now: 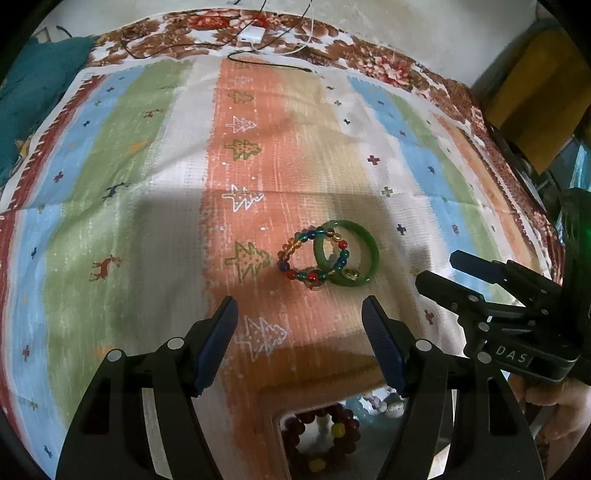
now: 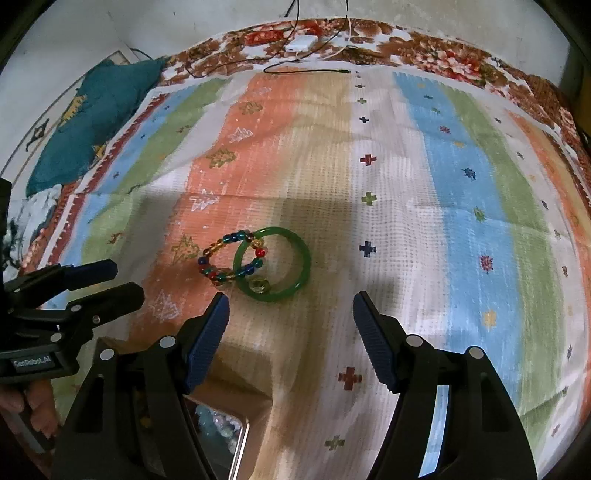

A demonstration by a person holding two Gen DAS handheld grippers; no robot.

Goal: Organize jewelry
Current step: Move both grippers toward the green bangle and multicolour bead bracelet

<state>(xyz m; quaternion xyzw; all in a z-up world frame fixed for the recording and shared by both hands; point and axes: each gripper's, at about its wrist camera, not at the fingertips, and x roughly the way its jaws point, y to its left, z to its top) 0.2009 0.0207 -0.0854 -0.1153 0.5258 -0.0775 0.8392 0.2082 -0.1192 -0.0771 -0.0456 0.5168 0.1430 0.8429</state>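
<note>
Striped cloth (image 1: 147, 206): box (image 1: 275, 406) w/ bead bracelets; both claws (image 1: 299, 325) (image 2: 290, 319) released.

A green bangle (image 1: 347, 253) overlaps a multicoloured bead bracelet (image 1: 312, 254) on a cloth (image 1: 147, 177) striped orange, blue, green and white; nearer, seemingly dark-red beads (image 1: 321, 435).

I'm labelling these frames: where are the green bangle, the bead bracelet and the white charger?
green bangle (image 2: 303, 254): right wrist view, on its right rim.
bead bracelet (image 1: 283, 254): left wrist view, on its left beads.
white charger (image 1: 252, 35): left wrist view, on its top face.
</note>
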